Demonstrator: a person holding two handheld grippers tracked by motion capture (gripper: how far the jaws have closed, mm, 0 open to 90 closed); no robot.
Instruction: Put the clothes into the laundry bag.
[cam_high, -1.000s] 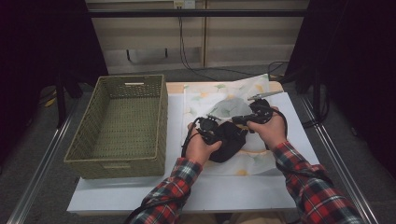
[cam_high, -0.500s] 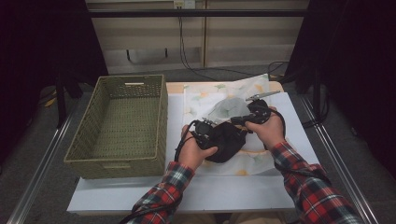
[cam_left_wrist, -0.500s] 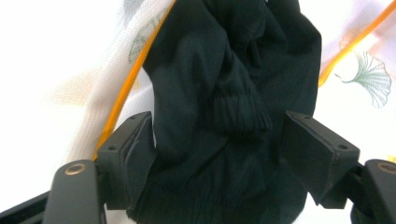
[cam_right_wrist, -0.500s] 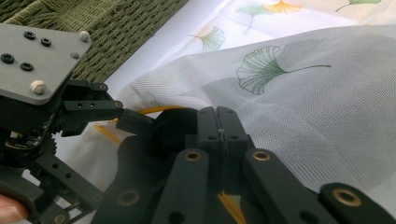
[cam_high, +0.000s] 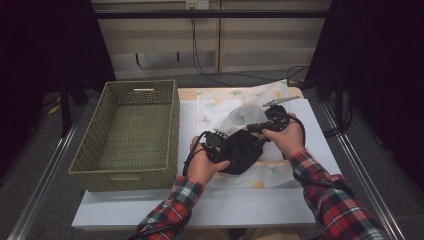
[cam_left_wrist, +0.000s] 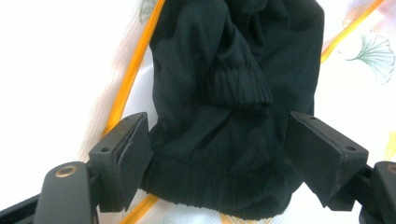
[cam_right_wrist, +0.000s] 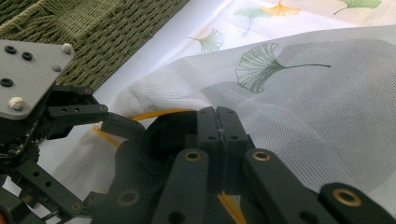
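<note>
A black garment (cam_high: 242, 152) lies half inside a white mesh bag (cam_high: 240, 107) printed with green leaves and edged in yellow. My left gripper (cam_high: 225, 144) stands at the garment's near end. In the left gripper view its jaws (cam_left_wrist: 219, 135) straddle the garment's hem (cam_left_wrist: 219, 186) and have just been opening, so the right pad (cam_left_wrist: 317, 154) is off the cloth. My right gripper (cam_high: 251, 129) is shut on the bag's edge (cam_right_wrist: 303, 93) and holds the mouth up. In the right gripper view its jaws (cam_right_wrist: 219, 116) meet with the yellow trim between them.
A green woven basket (cam_high: 172, 125) stands on the left of the white table (cam_high: 250, 205), close to my left hand. Metal rails run along both sides of the table. Cables hang along the back wall.
The left hand has drawn back a little to the left from the bag's mouth, leaving the garment there. The right hand has stayed in place on the bag's edge.
</note>
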